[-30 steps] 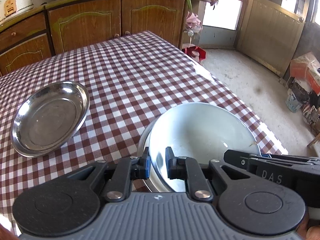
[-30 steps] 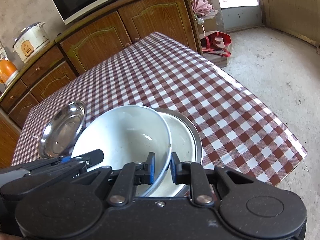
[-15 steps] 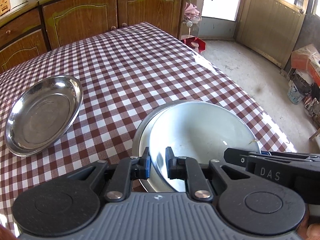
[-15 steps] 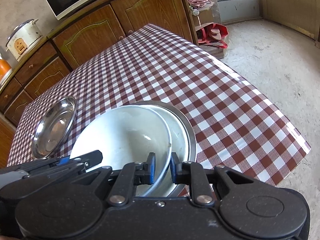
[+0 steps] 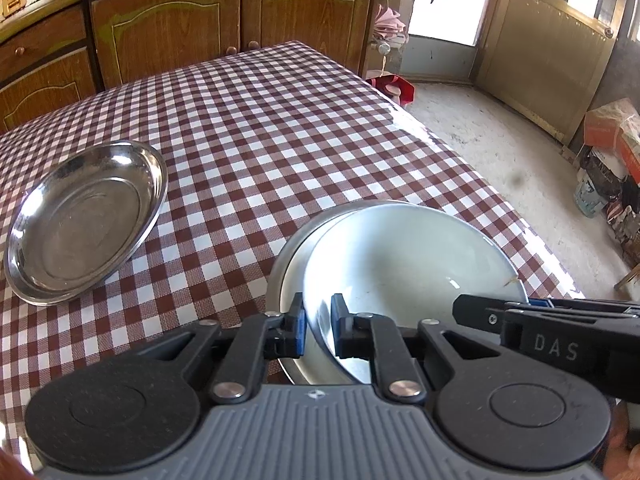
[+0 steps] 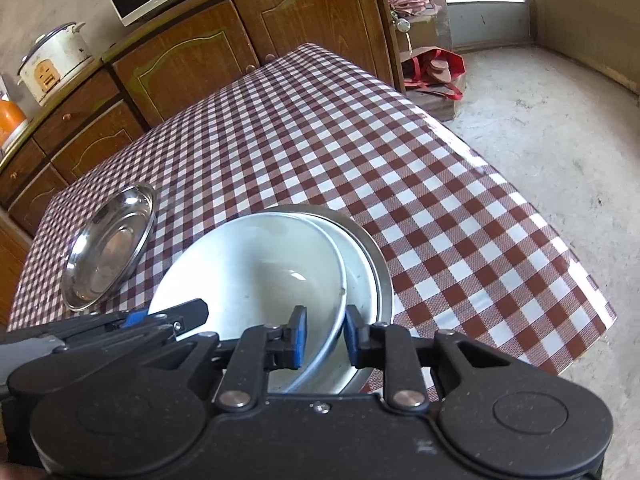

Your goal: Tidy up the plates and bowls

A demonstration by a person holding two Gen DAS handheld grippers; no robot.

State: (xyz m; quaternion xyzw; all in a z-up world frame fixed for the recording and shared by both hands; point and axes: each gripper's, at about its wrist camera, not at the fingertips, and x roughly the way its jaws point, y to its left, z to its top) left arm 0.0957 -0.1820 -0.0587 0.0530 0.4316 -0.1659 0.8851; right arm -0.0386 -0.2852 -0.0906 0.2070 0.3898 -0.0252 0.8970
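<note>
L gripper (image 5: pixel 318 326): jaws clenched on near-left rim of white bowl (image 5: pixel 404 264), one pad inside the wall, one outside. A rim pinch, prob. because the wall is too wide to span any other way.

R gripper (image 6: pixel 325 335): jaws have just been easing apart; bowl rim sits between the pads, with a gap showing at the outer pad. Reads as let go, or nearly. From L view only its side and one finger show, over the bowl's right edge.

Two grips on opposite sides of the rim = bowl kept level, no tipping while it goes down.

Bowl (image 6: pixel 256 272) is nested in a steel bowl (image 6: pixel 380 264) near the counter's front right corner. Sits off-centre, pushed toward the steel bowl's left side, so more steel rim shows on the right. Can't tell if it is fully seated at the bottom.

Judgement: stacking step about done, bowl in bowl; R lets go first, L holds to steady.

Steel plate (image 5: pixel 86 222) lies alone, well apart to the left, on the checked cloth of the counter (image 5: pixel 280 120). Prob. next to be dealt with.

Risk: stack close to counter edge; L release with a drag could shift the bowl.
</note>
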